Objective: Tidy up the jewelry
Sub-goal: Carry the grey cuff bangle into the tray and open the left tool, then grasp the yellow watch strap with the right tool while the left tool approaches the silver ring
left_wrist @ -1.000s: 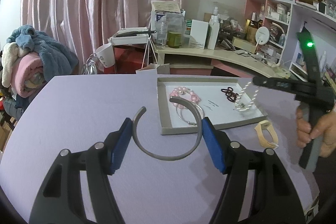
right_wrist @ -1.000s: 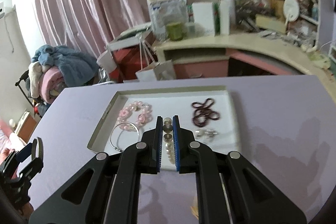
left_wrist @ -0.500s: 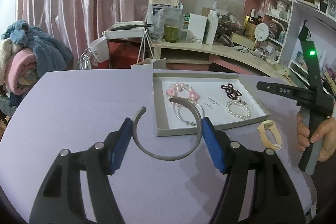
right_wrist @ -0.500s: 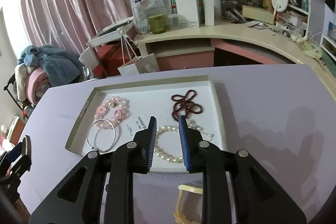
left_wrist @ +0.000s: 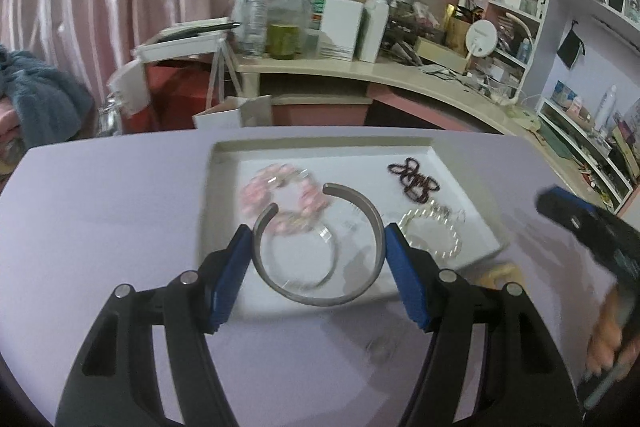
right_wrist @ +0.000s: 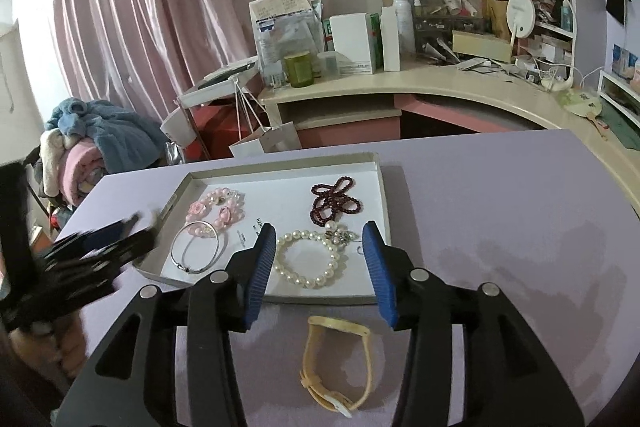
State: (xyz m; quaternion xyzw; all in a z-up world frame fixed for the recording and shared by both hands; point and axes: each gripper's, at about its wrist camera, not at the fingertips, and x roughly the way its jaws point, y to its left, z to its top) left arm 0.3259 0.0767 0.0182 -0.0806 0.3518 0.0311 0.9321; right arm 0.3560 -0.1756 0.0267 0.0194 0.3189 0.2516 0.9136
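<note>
Four pieces lie inside our shallow tray (right_wrist: 382,187) on the lilac bench (right_wrist: 500,211): a pink flower bracelet (right_wrist: 216,207) at its far left, a thin silver bangle (right_wrist: 196,247) just in front of that, a dark red bead string (right_wrist: 335,201) at the far right, and a pearl bracelet (right_wrist: 310,259) near the front edge. A fifth piece — the open grey cuff bangle (left_wrist: 320,251) — is pinched across its width between the blue pads (left_wrist: 230,279) of our left hand-held gripper (left_wrist: 316,277), held in front of the tray's near left part with its gap turned toward the tray. A yellowish watch (right_wrist: 336,363) lies on the bench just outside the tray's front rim.

Our right hand-held gripper (right_wrist: 322,267) grasps nothing; its jaws stand spread wide, framing the pearl bracelet from the near side, with the watch below the gap between them. In the left wrist view it shows only as a blurred dark shape at the right edge.

Behind the bench we see a cluttered cream desk (right_wrist: 440,87) and pink curtains (right_wrist: 140,7).
</note>
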